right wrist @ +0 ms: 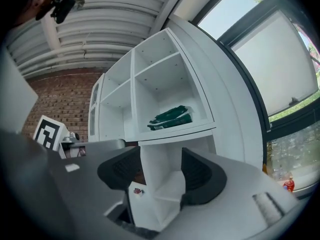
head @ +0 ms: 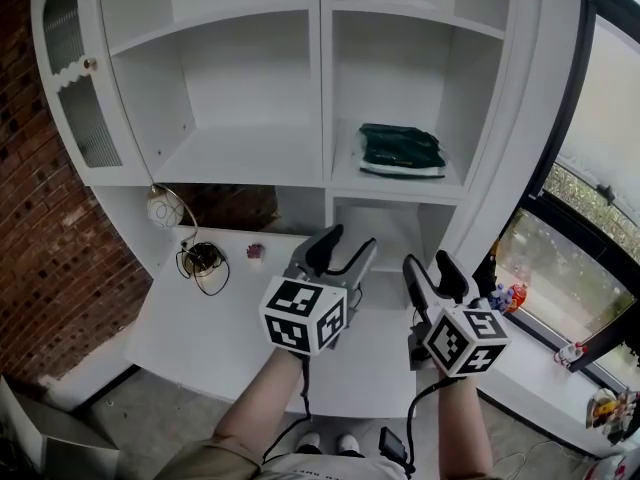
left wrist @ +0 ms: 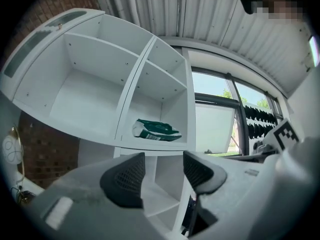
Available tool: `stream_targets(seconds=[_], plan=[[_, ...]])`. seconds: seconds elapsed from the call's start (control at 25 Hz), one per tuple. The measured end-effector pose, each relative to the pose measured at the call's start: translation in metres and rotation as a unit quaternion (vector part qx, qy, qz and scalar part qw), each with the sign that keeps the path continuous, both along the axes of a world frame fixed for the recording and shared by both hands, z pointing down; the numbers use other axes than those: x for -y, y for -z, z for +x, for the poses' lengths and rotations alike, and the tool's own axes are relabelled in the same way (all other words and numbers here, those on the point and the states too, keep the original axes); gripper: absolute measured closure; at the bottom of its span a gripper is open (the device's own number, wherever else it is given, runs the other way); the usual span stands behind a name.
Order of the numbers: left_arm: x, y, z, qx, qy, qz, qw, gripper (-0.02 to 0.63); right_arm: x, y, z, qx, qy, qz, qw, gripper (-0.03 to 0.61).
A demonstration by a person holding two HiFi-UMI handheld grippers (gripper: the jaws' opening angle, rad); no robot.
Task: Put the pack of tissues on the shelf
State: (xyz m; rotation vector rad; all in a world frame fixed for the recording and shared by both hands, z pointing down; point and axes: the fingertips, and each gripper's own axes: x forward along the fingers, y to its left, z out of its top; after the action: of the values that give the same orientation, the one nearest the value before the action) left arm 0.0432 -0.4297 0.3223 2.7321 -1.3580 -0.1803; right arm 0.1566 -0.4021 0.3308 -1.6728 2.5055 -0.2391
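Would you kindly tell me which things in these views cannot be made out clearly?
- Print on the pack of tissues: too small to read in every view.
- Small dark object on the desk: too small in the head view to identify.
- Lower compartment: in the head view its floor is partly hidden by the left tool and the right tool.
- Small colourful figures at right: too small in the head view to identify.

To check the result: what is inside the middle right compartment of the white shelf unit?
A dark green and white soft pack of tissues lies flat on the compartment's floor; nothing else shows. The floor under the pack is covered by it.
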Motion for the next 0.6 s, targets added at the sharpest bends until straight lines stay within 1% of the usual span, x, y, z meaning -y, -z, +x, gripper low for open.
stream_targets(seconds=[0.08, 0.12, 0.2, 0.24, 0.32, 0.4, 0.6], plan=[[-0.008, -0.002, -0.004, 0.002, 0.002, 0.003, 1.0000, 0.362, -0.007, -0.006, 0.002, -0.011, -0.007, 0.000, 1.000, 0.331], [-0.012, -0.003, -0.006, 0.007, 0.005, 0.007, 0.9999, 0.362, -0.011, -0.008, 0.003, -0.016, -0.012, 0.001, 1.000, 0.331], [-0.019, -0.006, -0.009, 0.021, 0.011, 0.015, 0.9996, 0.365, -0.017, -0.012, 0.006, -0.028, -0.022, 0.005, 0.999, 0.352], [-0.022, -0.008, -0.010, 0.028, 0.015, 0.019, 0.9993, 0.382, -0.020, -0.014, 0.007, -0.034, -0.027, 0.007, 0.999, 0.359], [-0.026, -0.014, -0.011, 0.039, 0.021, 0.022, 0.9988, 0.388, -0.025, -0.017, 0.007, -0.042, -0.039, 0.011, 0.998, 0.365], [-0.030, -0.019, -0.011, 0.042, 0.023, 0.019, 0.9987, 0.393, -0.030, -0.021, 0.007, -0.049, -0.049, 0.015, 0.997, 0.397], [-0.037, -0.030, -0.008, 0.044, 0.026, 0.014, 0.9986, 0.434, -0.036, -0.029, 0.002, -0.063, -0.062, 0.017, 0.996, 0.413]])
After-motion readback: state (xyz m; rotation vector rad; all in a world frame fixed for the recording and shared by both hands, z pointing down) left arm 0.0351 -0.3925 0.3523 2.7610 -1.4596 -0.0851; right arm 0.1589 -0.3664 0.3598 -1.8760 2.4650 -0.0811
